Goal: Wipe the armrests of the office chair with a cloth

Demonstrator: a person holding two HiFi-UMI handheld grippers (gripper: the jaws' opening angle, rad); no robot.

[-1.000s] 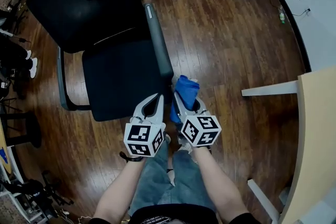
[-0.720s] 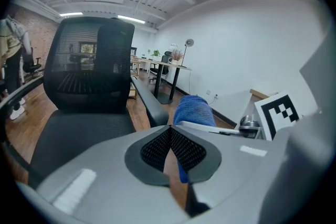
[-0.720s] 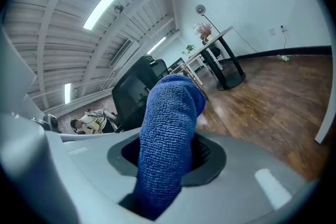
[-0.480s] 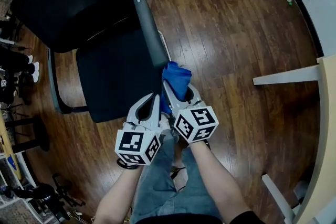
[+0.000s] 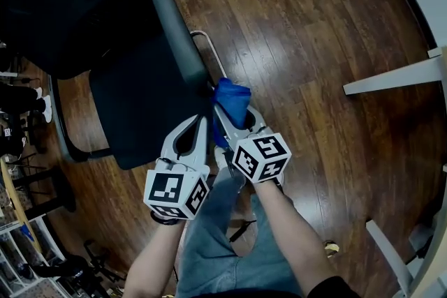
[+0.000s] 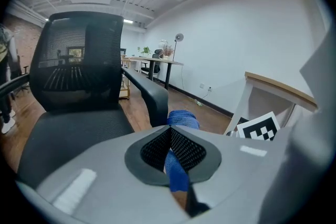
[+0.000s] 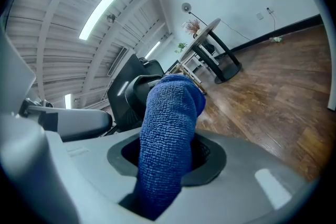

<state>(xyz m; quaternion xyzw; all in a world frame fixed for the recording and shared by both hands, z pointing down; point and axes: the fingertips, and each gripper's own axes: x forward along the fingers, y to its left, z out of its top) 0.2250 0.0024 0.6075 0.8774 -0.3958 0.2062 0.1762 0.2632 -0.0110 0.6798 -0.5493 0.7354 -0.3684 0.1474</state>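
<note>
Evidently limp, the blue cloth (image 5: 232,98) is clamped mid-bunch by the right hand-held gripper (image 5: 236,115), left hand-held gripper (image 5: 201,123) closed empty.

The right tongs (image 7: 167,153) are clamping a blue cloth (image 7: 169,123), which is sticking up between the jaws and curling over at its top. Behind it a black chair (image 7: 131,87) is standing on the wood floor (image 7: 262,97).
</note>
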